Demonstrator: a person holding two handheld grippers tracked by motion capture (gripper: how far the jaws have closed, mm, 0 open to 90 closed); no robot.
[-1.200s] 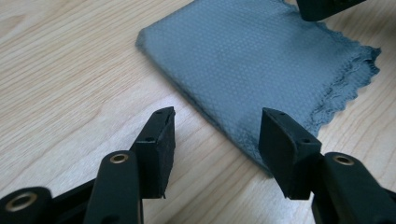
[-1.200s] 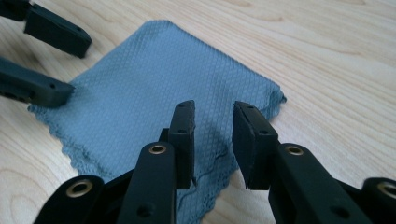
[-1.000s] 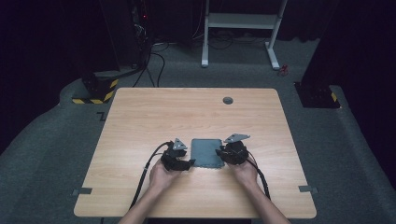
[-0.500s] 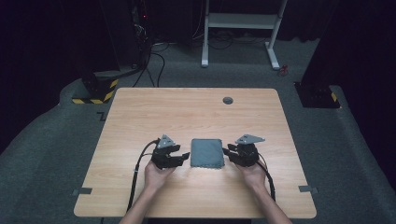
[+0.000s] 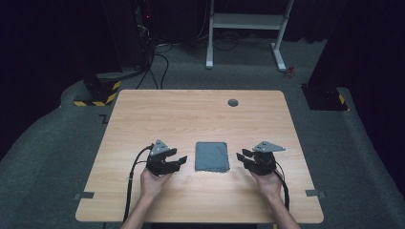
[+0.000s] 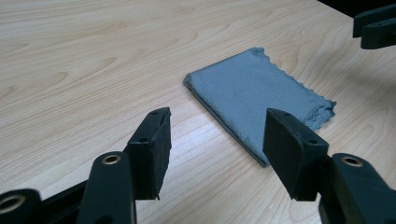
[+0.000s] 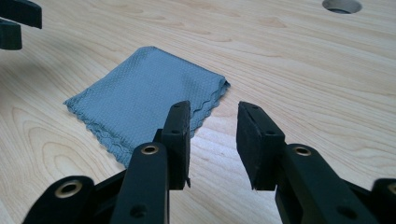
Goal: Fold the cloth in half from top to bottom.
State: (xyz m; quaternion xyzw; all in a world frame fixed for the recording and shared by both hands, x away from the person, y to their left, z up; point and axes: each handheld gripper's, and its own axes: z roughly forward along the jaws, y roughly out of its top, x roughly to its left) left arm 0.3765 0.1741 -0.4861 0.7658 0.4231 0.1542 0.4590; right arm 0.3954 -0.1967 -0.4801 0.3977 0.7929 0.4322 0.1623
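A folded grey cloth (image 5: 212, 156) lies flat on the wooden table (image 5: 191, 114), near its front middle. My left gripper (image 5: 180, 160) hovers a short way left of the cloth, open, with nothing between its jaws. In the left gripper view the cloth (image 6: 261, 100) lies just beyond my open left gripper (image 6: 217, 116). My right gripper (image 5: 242, 156) is off the cloth's right side, open and empty; its jaws have just been opening a little. The right gripper view has the cloth (image 7: 144, 95) ahead and left of my right gripper (image 7: 213, 107).
A round hole (image 5: 233, 102) sits in the table top near the far edge, also visible as the hole (image 7: 342, 5) in the right gripper view. A white desk frame (image 5: 246, 21) and cables stand on the floor beyond. Bare wood surrounds the cloth.
Both hands have drawn away from the cloth's sides, the left one leftward and the right one rightward, rising slightly. The cloth has stayed flat in place.
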